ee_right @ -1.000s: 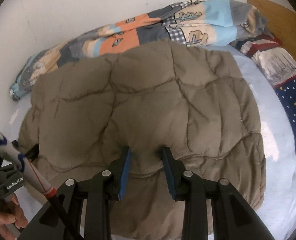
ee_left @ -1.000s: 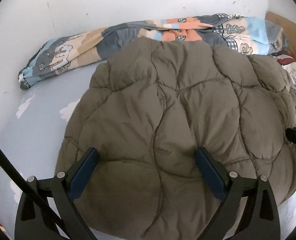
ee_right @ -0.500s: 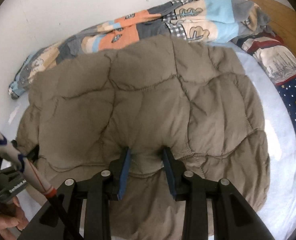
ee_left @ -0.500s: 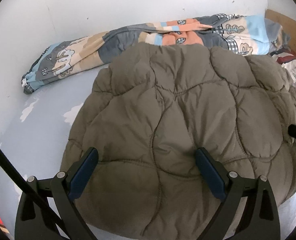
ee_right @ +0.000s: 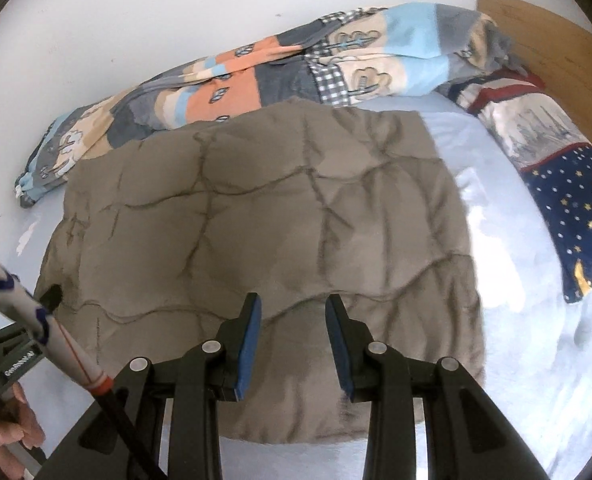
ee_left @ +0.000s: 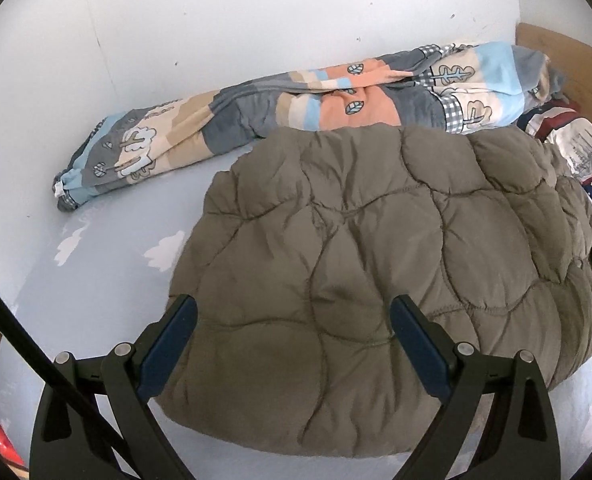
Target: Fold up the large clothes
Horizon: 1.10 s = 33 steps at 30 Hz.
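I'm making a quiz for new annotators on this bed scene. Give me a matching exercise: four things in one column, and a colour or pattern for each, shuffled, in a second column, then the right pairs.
Things
1. quilted jacket
2. rolled blanket
3. pillow
4. headboard

Colours or patterns
A. navy with stars, red and white stripes
B. plain olive brown
C. bare wood
D. orange, blue, grey and beige patches with trees

Pairs: 1-B, 2-D, 3-A, 4-C

Soft daylight, fisheye edges, right view blurred.
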Each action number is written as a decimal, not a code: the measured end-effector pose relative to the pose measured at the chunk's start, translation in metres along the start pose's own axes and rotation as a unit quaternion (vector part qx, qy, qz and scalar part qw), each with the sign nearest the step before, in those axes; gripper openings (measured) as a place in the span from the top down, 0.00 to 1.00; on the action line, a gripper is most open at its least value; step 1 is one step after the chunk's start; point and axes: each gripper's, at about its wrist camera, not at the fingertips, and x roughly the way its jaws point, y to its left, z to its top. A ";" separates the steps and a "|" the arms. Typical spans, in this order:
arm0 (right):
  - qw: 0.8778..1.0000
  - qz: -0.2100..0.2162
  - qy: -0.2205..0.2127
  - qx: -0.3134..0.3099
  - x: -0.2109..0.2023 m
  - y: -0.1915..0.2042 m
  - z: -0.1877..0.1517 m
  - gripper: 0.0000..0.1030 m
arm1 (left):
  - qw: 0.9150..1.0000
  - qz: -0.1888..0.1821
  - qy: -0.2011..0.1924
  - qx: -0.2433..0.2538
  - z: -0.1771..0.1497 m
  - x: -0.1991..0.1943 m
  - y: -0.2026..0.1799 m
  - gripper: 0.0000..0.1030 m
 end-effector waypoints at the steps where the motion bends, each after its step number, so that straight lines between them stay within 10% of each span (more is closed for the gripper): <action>1: 1.000 -0.001 0.000 0.009 -0.003 -0.007 0.000 0.65 | 1.000 0.002 -0.001 0.002 -0.001 -0.002 0.002 0.06; 18: 0.990 -0.007 0.063 0.122 0.007 -0.080 -0.034 0.64 | 0.999 0.021 0.035 0.006 -0.020 0.006 0.018 0.06; 23: 0.989 -0.007 0.072 0.127 0.012 -0.080 -0.034 0.63 | 0.994 -0.027 0.091 -0.053 -0.028 0.020 0.038 0.06; 29: 0.986 0.023 0.014 0.165 -0.037 -0.094 -0.035 0.40 | 0.978 -0.083 0.099 -0.165 -0.034 -0.002 0.095 0.06; 33: 0.978 0.043 0.007 0.203 -0.053 -0.114 -0.050 0.40 | 0.938 -0.135 0.150 -0.283 -0.065 0.011 0.140 0.06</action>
